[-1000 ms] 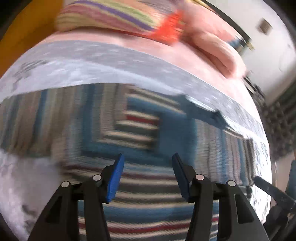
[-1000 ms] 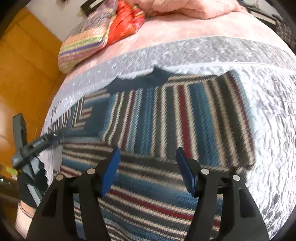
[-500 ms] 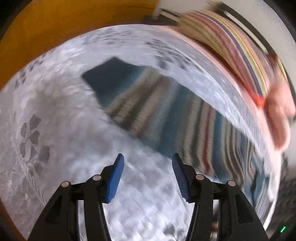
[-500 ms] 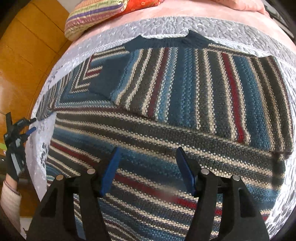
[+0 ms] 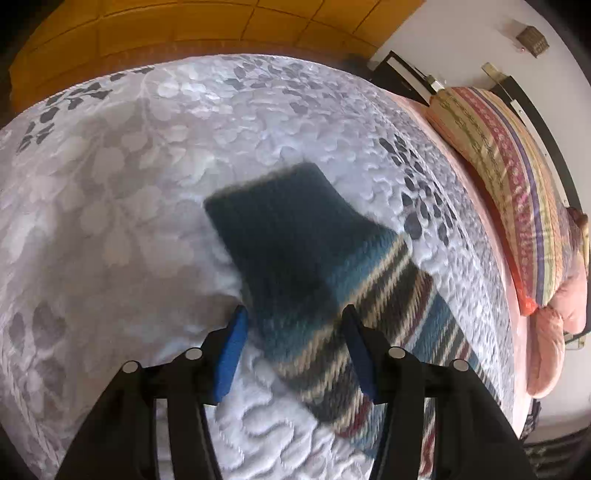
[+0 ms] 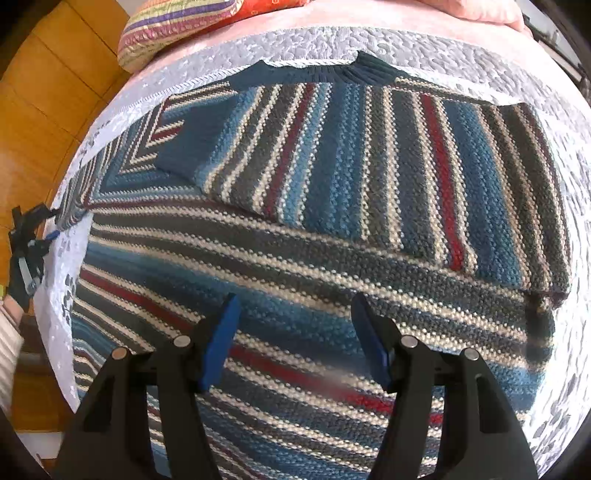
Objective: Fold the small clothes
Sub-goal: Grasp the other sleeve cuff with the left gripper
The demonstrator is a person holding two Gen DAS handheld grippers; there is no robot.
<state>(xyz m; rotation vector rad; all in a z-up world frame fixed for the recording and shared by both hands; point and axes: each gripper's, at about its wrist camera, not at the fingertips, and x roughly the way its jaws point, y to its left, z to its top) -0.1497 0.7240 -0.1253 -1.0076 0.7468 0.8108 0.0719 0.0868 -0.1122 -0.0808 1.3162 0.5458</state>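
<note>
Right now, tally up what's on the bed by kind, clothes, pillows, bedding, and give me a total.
Striped sweater: 1
Striped pillow: 1
Orange-red cushion: 1
Pink duvet: 1
Grey quilted bedspread: 1
Total: 5

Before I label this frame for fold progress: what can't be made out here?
- Dark blue ribbed cuff of the striped knit sweater, left wrist view: blurred, so contact with the open left gripper is unclear.
- Sweater's lower hem, right wrist view: cut off behind the open right gripper.
- Other sleeve's end: tiny at the fisheye edge.
</note>
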